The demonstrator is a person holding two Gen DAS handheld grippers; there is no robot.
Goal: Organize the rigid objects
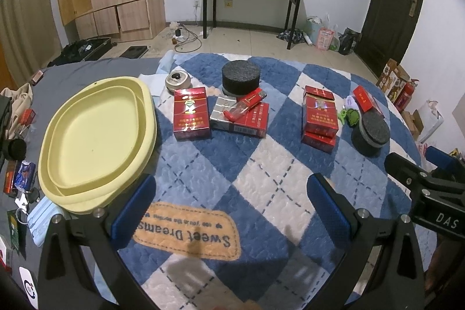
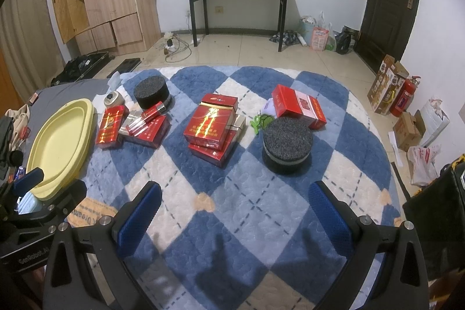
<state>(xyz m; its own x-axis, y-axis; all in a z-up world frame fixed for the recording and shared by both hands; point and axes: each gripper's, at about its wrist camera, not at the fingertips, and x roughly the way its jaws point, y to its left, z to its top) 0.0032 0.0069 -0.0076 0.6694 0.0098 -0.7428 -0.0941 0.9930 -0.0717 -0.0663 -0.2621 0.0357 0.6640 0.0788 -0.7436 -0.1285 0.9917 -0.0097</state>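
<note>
Blue-padded left gripper (image 1: pixel 231 211) jaws wide apart, empty | right gripper (image 2: pixel 234 212) jaws likewise, above blanket (image 2: pixel 232 188)

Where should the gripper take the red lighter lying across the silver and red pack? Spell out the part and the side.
Grip the red lighter across its narrow width at mid-body, coming down from above with the open left gripper. It lies flat and slanted on the pack, so its long sides are free and the pack lifts it clear of the blanket.
</note>
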